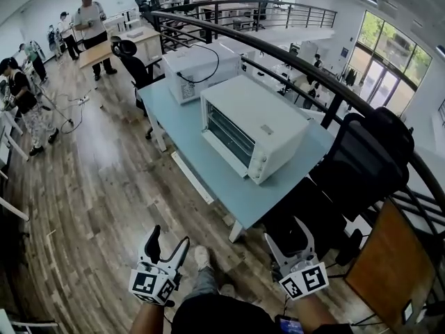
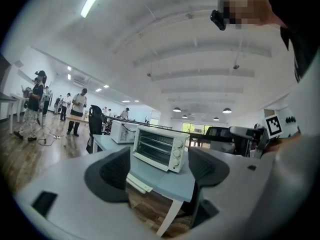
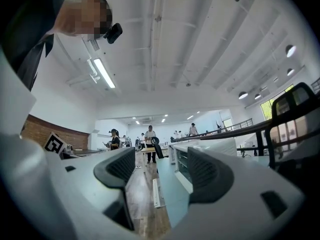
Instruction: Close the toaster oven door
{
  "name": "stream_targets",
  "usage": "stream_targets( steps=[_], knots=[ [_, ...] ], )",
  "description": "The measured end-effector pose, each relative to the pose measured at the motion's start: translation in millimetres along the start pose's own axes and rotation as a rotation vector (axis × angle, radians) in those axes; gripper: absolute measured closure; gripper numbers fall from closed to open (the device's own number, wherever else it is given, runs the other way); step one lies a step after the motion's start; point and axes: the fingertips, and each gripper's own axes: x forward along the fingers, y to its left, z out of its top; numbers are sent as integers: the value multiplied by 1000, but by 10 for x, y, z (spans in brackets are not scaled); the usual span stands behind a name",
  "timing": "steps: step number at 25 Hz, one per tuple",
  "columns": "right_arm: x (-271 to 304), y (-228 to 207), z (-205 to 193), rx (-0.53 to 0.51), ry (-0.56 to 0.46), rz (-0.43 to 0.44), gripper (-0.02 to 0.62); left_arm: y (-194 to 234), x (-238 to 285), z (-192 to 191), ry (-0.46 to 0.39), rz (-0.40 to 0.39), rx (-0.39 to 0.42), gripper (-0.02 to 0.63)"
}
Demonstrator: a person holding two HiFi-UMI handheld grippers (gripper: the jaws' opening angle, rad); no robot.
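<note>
A white toaster oven [image 1: 254, 127] stands on a light blue table [image 1: 208, 169], with its glass front toward the wooden floor and its knobs at the right end. The door looks upright against the front. In the left gripper view the oven [image 2: 159, 147] shows between the open jaws, some way off. My left gripper [image 1: 169, 239] [image 2: 159, 171] is open and empty, low over the floor in front of the table. My right gripper [image 1: 285, 234] [image 3: 159, 173] is also open and empty, near the table's near corner, and it sees the oven's front [image 3: 182, 159] edge-on.
A second white appliance [image 1: 198, 68] with a black cord sits at the table's far end. A black office chair [image 1: 361, 162] stands right of the table, against a curved black railing [image 1: 306, 65]. A white strip [image 1: 191, 179] hangs under the table's front edge. People stand at the far left [image 1: 90, 26].
</note>
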Motion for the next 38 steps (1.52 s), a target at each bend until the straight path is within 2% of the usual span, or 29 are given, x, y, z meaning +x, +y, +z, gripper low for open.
stream_targets(
  steps=[13, 18, 23, 25, 30, 34, 38],
  knots=[
    [1147, -364, -99, -29, 31, -40, 289, 797, 1259, -10, 34, -39, -53, 249],
    [1558, -339, -250, -18, 48, -14, 307, 1079, 1618, -251, 93, -46, -142, 249],
    [1974, -348, -539, -11, 106, 4, 311, 1294, 1935, -588, 177, -59, -175, 249],
    [2055, -320, -659, -6, 136, 7, 311, 1349, 1982, -746, 209, -62, -224, 249],
    [2178, -269, -1030, 9, 217, 15, 311, 1528, 2165, -1317, 297, -35, -461, 247],
    [2238, -282, -1322, 0, 259, 30, 313, 1562, 2279, -1706, 362, -16, -519, 247],
    [2288, -362, -1611, 35, 299, 36, 316, 1504, 2367, -2023, 412, -4, -604, 247]
  ],
)
